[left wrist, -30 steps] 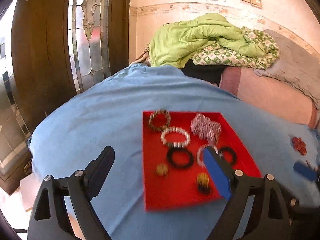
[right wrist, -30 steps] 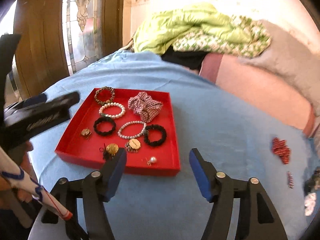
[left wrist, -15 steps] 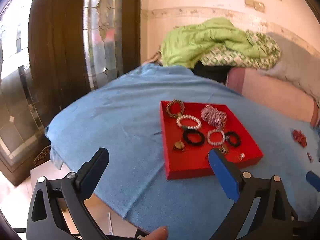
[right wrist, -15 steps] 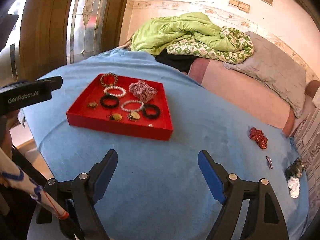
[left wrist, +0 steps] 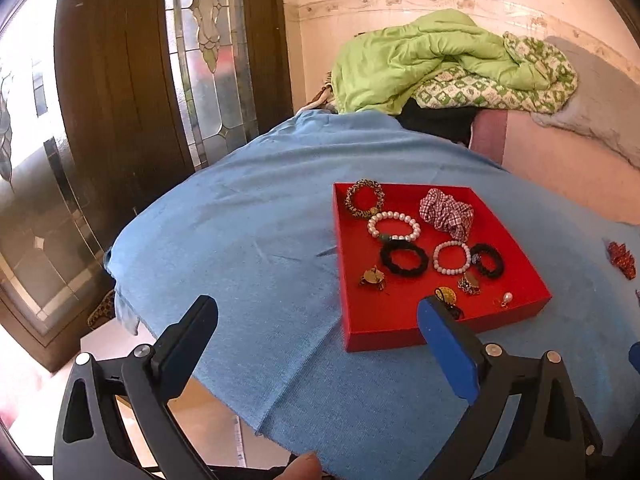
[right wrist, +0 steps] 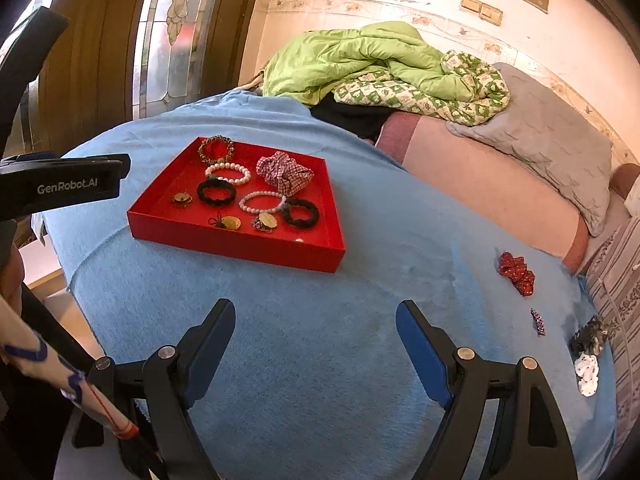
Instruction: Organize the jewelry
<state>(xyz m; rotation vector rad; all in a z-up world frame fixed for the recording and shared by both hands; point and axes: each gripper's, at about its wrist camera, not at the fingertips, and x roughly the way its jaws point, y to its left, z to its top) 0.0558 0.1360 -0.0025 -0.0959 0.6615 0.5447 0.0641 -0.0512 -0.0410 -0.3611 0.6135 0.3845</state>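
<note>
A red tray point(left wrist: 384, 334) point(right wrist: 240, 246) sits on a blue cloth and holds pearl bracelets point(left wrist: 394, 227), black hair ties point(left wrist: 403, 260), a checked scrunchie point(left wrist: 446, 213) point(right wrist: 285, 172), a beaded bracelet point(left wrist: 364, 198) and small gold earrings point(left wrist: 372, 278). My left gripper point(left wrist: 316, 346) is open and empty, just in front of the tray's near left corner. My right gripper point(right wrist: 316, 348) is open and empty over bare cloth, well short of the tray. A red scrunchie point(right wrist: 516, 272) point(left wrist: 622, 258) lies loose on the cloth to the right.
More small hair pieces point(right wrist: 588, 344) lie at the cloth's right edge. A green quilt point(right wrist: 372, 60) and grey pillow point(right wrist: 552, 140) lie on the couch behind. A wooden door with stained glass point(left wrist: 208, 60) stands left. The cloth's edge point(left wrist: 132, 316) drops off at the left.
Both grippers have pulled back and up from the tray, so it looks smaller and farther. Both stayed open and empty. Nothing in the tray has moved.
</note>
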